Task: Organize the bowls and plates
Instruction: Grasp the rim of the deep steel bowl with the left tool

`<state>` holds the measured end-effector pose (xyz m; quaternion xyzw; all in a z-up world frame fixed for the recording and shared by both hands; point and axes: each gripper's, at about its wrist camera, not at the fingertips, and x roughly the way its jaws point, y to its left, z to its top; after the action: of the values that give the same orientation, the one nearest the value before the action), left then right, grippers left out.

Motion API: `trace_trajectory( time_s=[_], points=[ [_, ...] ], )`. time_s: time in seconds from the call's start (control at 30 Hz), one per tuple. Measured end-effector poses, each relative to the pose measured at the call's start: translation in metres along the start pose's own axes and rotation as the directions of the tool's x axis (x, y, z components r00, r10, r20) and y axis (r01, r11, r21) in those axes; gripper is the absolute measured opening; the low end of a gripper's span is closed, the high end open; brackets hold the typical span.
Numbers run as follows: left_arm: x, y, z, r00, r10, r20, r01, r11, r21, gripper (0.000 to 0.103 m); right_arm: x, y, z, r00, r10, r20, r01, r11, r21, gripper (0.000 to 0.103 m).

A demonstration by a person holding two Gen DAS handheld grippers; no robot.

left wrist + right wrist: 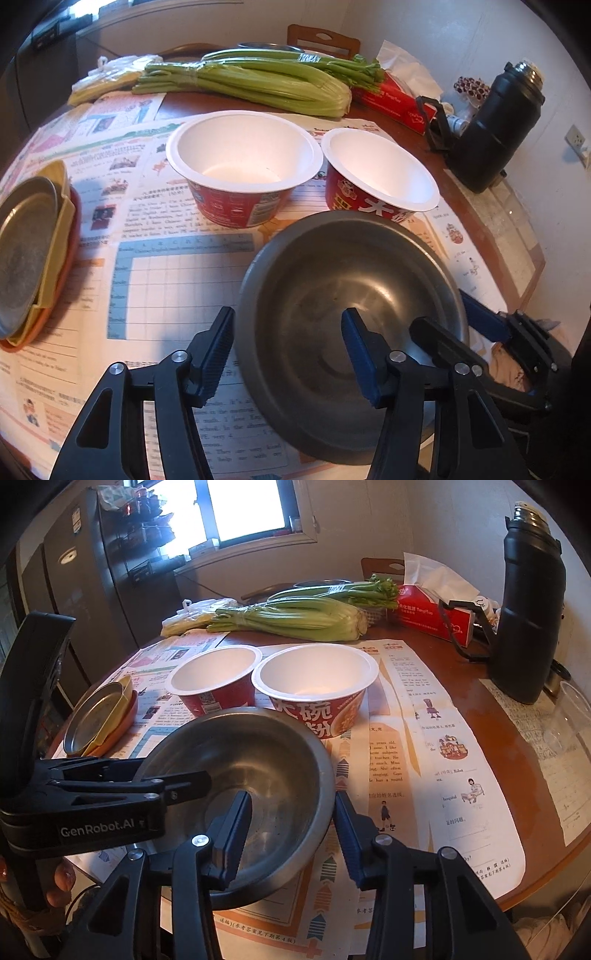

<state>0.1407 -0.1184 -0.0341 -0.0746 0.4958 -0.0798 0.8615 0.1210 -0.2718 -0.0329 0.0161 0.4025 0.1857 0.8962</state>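
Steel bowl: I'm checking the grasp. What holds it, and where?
The right gripper is shut across the steel bowl at its near right rim. The left gripper straddles the left rim, but its grip is unclear.

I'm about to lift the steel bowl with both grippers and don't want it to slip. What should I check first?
1. Right gripper closed on the metal bowl rim: ok, one finger inside, one outside.
2. Left gripper gripping the opposite rim: not ok, it straddles the rim but its pads stand off.
3. Metal bowl empty: ok.
4. Both paper bowls empty and upright: ok.
5. Plate stack out of the way: ok, off to the side.
6. Metal bowl's base flat on the newspaper: cannot tell.
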Motion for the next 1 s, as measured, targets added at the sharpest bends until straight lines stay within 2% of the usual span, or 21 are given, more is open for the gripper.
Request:
trace_trajectory(
  time_s=[0.27, 0.47, 0.7, 0.8, 1.0],
  points=[
    [0.0, -0.001, -0.003, 1.0, 0.007, -0.003, -0.007, 1.0, 0.004, 0.055, -0.001, 0.003, 0.0, 1.0, 0.009, -0.002, -0.009, 1.0, 0.004, 0.046],
    [-0.018, 0.012, -0.005, 1.0, -0.002, 0.017, 0.002, 1.0, -0.03, 0.055, -0.007, 0.01, 0.002, 0.999, 0.053, 0.009, -0.053, 0.999, 0.008, 0.046],
    [-0.058, 0.034, -0.01, 0.995, 0.029, 0.098, -0.024, 0.998, -0.055, 0.055, -0.022, 0.036, 0.006, 0.991, 0.127, 0.037, -0.127, 0.992, 0.0, 0.046],
    [-0.068, 0.044, -0.015, 0.993, 0.044, 0.11, -0.037, 0.997, -0.067, 0.055, -0.024, 0.048, 0.005, 0.985, 0.168, 0.036, -0.168, 0.986, -0.006, 0.046],
    [-0.069, 0.063, -0.025, 0.992, 0.07, 0.104, -0.06, 0.994, -0.089, 0.055, -0.023, 0.071, 0.001, 0.983, 0.184, 0.021, -0.183, 0.982, -0.046, 0.046]
  ],
)
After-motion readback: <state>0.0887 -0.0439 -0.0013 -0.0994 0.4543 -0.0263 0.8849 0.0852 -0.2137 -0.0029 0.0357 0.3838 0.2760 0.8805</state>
